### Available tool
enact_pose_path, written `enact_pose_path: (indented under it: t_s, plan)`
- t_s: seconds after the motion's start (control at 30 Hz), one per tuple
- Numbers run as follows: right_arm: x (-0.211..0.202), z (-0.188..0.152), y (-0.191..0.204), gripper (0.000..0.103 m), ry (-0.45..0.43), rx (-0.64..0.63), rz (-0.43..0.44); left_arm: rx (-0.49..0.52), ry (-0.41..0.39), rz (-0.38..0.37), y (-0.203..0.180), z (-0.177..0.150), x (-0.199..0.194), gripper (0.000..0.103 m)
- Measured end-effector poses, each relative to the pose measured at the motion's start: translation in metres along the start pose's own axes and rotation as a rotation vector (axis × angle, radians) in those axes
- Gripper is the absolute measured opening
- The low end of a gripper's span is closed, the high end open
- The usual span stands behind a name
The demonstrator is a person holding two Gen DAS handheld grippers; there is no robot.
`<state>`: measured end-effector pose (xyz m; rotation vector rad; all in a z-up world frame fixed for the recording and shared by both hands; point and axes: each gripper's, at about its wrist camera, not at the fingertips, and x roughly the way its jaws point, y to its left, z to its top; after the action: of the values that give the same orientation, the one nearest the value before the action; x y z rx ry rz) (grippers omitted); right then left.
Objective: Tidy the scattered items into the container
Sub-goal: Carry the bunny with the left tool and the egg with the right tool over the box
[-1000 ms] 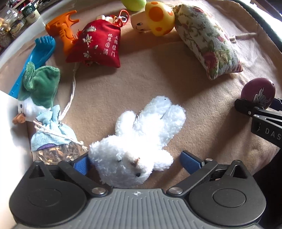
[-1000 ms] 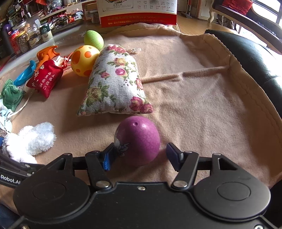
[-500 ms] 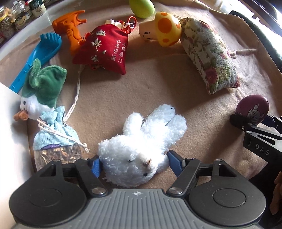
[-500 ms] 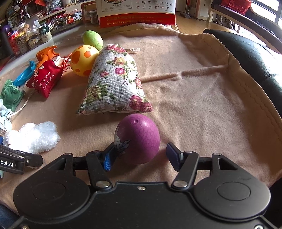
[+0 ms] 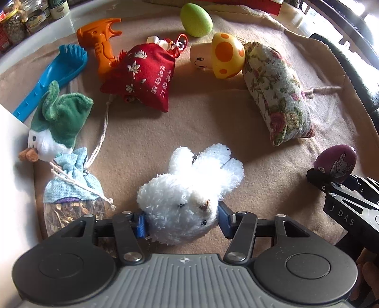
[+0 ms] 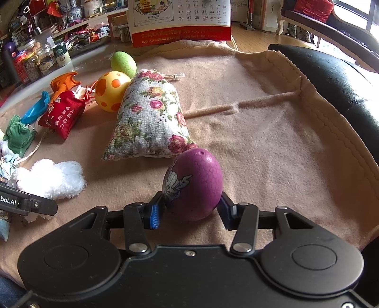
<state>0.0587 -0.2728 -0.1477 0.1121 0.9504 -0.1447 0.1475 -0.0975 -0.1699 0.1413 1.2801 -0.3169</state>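
Two egg-shaped toys are counted: a purple plastic egg (image 6: 193, 183) clamped by the right gripper (image 6: 189, 209), and a green egg (image 5: 196, 20) far off. One fluffy white plush rabbit (image 5: 189, 192) is squeezed by the left gripper (image 5: 181, 221), whose jaws have just been closing. Three cloth pouches lie on the beige blanket (image 6: 272, 147).
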Motion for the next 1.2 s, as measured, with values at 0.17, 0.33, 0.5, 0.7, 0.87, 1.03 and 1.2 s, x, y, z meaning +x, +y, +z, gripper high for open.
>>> enact_pose_path:
  t_s: [0.17, 0.33, 0.5, 0.7, 0.87, 1.03, 1.2]
  plan:
    - [-0.005, 0.002, -0.003, 0.049, -0.009, 0.006, 0.000, -0.007, -0.034, -0.003, 0.011, 0.000, -0.017, 0.057]
    - [-0.013, 0.004, -0.002, 0.049, -0.016, -0.001, 0.005, -0.033, -0.085, 0.017, 0.007, 0.006, -0.041, 0.057]
    - [-0.022, 0.009, 0.005, 0.049, -0.025, -0.025, 0.008, -0.089, -0.145, 0.048, 0.015, 0.009, -0.069, 0.056]
    - [-0.039, 0.022, 0.020, 0.049, -0.053, -0.068, 0.022, -0.174, -0.239, 0.067, 0.035, 0.008, -0.117, 0.057]
    - [-0.056, 0.034, 0.042, 0.049, -0.084, -0.124, 0.048, -0.216, -0.321, 0.123, 0.057, 0.003, -0.159, 0.057]
    - [-0.073, 0.048, 0.074, 0.049, -0.111, -0.185, 0.102, -0.271, -0.379, 0.214, 0.087, -0.009, -0.188, 0.057]
    - [-0.094, 0.062, 0.119, 0.049, -0.139, -0.271, 0.178, -0.384, -0.390, 0.248, 0.127, -0.022, -0.201, 0.057]
